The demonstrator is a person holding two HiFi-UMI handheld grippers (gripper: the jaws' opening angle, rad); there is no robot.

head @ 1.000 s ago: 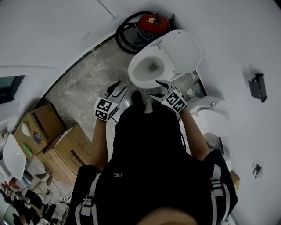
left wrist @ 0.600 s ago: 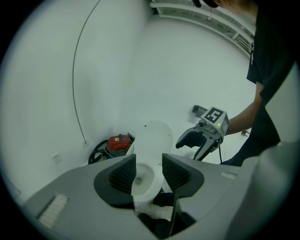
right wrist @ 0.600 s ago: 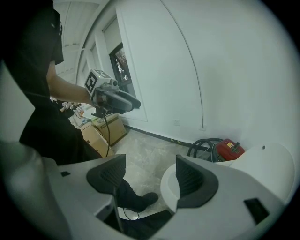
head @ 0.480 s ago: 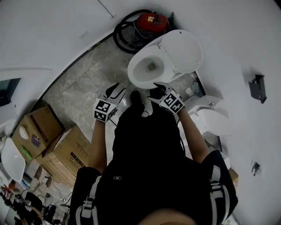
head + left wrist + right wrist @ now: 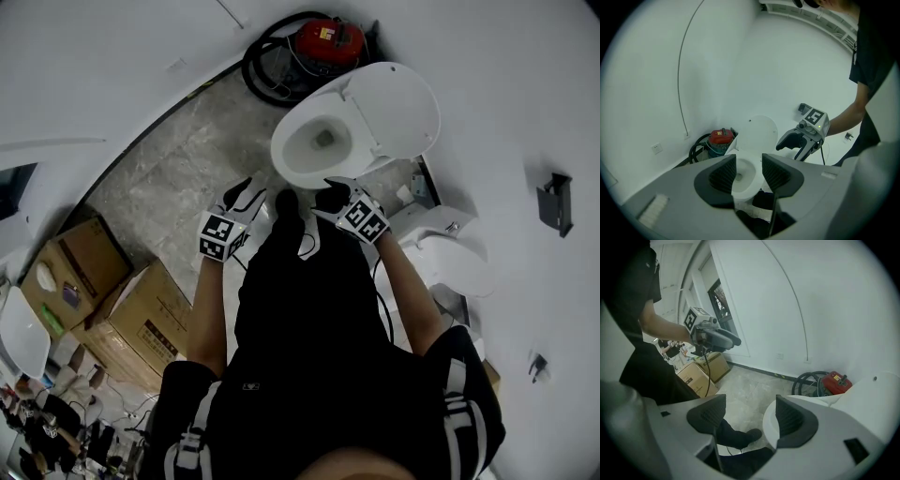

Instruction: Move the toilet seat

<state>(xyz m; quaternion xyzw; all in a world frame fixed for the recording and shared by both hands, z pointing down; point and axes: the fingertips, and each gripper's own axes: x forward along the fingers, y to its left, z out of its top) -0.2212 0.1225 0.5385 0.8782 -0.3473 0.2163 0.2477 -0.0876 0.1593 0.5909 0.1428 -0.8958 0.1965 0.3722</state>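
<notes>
Claws (image 5: 249, 192) (image 5: 328, 197) lower, white toilet seat (image 5: 394, 108) raised

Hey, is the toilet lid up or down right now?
Up. The white oval toilet lid stands raised behind the white ceramic bowl, whose inside is exposed.

Stone floor (image 5: 173, 178) carries toilet (image 5: 287, 161), red vacuum (image 5: 328, 39), boxes (image 5: 150, 314).
</notes>
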